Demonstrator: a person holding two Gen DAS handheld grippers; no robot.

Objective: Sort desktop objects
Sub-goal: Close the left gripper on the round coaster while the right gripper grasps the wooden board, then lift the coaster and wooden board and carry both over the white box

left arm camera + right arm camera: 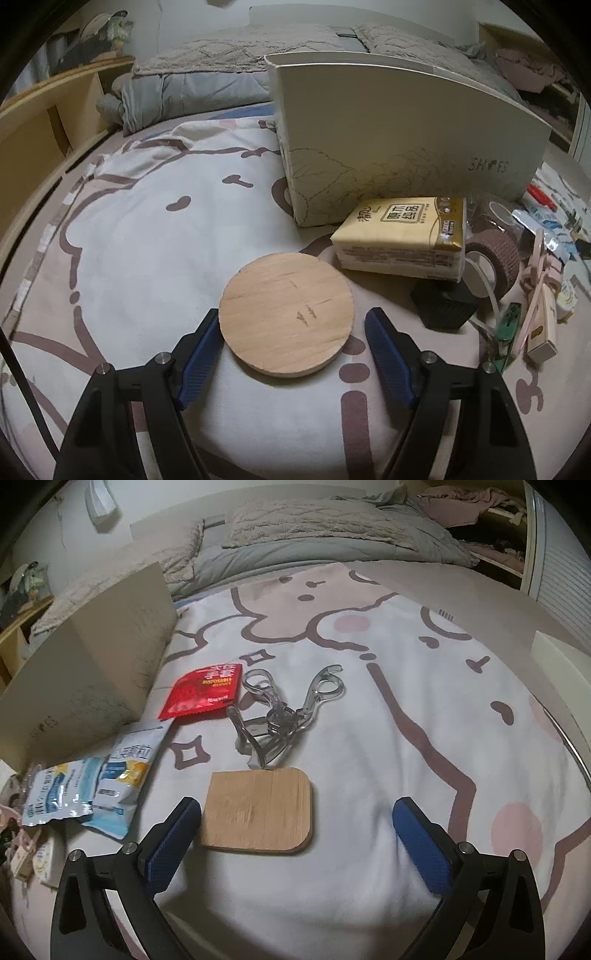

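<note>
In the left wrist view a round wooden disc [287, 314] lies flat on the patterned bed sheet, between the fingers of my open left gripper [291, 319]; the left blue pad [201, 354] touches its edge and the right pad stands apart. In the right wrist view a rectangular wooden board [258, 810] with rounded corners lies between the fingers of my open right gripper [295, 812], close to the left pad [173, 843]. An eyelash curler [280, 716] lies just beyond the board.
A white shoe box [399, 147] stands behind the disc, with a tissue pack [402, 236], a brown bandage roll [495, 254], a black cube [445, 304] and small items to its right. A red sachet [203, 694] and blue-white packets [92, 786] lie left of the board.
</note>
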